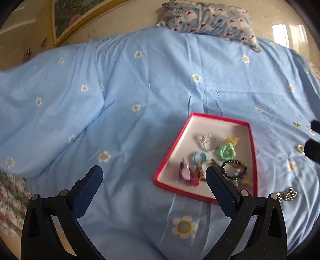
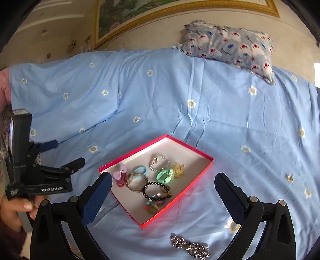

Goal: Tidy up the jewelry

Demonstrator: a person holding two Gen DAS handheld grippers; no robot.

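Note:
A shallow red-rimmed box point(image 1: 174, 148) point(image 2: 192, 149) with a white floor lies on the blue bedspread. In it sit a crystal bracelet point(image 2: 159, 162), a green hair tie point(image 2: 165, 175), a blue hair tie point(image 2: 140, 170), a yellow clip point(image 2: 178, 169), a pink bow clip point(image 2: 119, 173), a black bead bracelet point(image 2: 157, 190) and a gold bangle point(image 2: 134, 185). A silver chain piece point(image 1: 287, 194) point(image 2: 190, 247) lies on the bedspread outside the box. My left gripper point(image 1: 154, 174) stands open above the bed, empty. My right gripper point(image 2: 162, 183) is open above the box, holding nothing.
The blue flowered bedspread point(image 1: 120, 100) covers the bed, with a patterned pillow point(image 2: 230, 46) at the far side by the wall. A framed picture point(image 2: 180, 8) hangs above. In the right wrist view a hand point(image 2: 14, 208) holds the left gripper's body point(image 2: 40, 178) at the left.

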